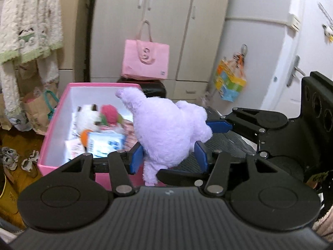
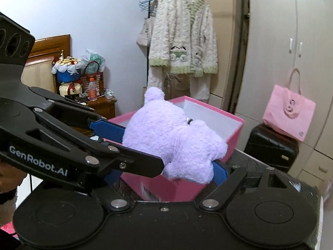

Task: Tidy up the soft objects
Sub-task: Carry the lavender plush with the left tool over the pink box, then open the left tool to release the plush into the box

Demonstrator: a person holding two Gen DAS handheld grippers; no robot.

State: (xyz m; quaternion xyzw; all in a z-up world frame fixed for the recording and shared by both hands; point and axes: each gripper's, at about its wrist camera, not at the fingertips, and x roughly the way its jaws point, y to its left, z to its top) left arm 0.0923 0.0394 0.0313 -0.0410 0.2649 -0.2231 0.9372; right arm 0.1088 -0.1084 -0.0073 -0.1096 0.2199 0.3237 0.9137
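A lilac plush toy (image 1: 166, 131) hangs at the near right corner of a pink box (image 1: 52, 133). My left gripper (image 1: 168, 158) is shut on its lower part, blue pads pressing both sides. My right gripper (image 2: 166, 166) is shut on the same plush (image 2: 172, 141); in the left wrist view its blue finger (image 1: 218, 126) touches the plush's right side. The box (image 2: 235, 129) holds a white plush (image 1: 85, 118), a red and green soft toy (image 1: 109, 113) and printed packets (image 1: 106, 143).
A pink paper bag (image 1: 145, 60) sits on a black case (image 2: 270, 145) before cream wardrobe doors. A fleece robe (image 2: 183, 48) hangs on a rack. Paper bags (image 1: 37, 112) and shoes lie on the floor to the left. A cluttered nightstand (image 2: 100, 104) stands behind.
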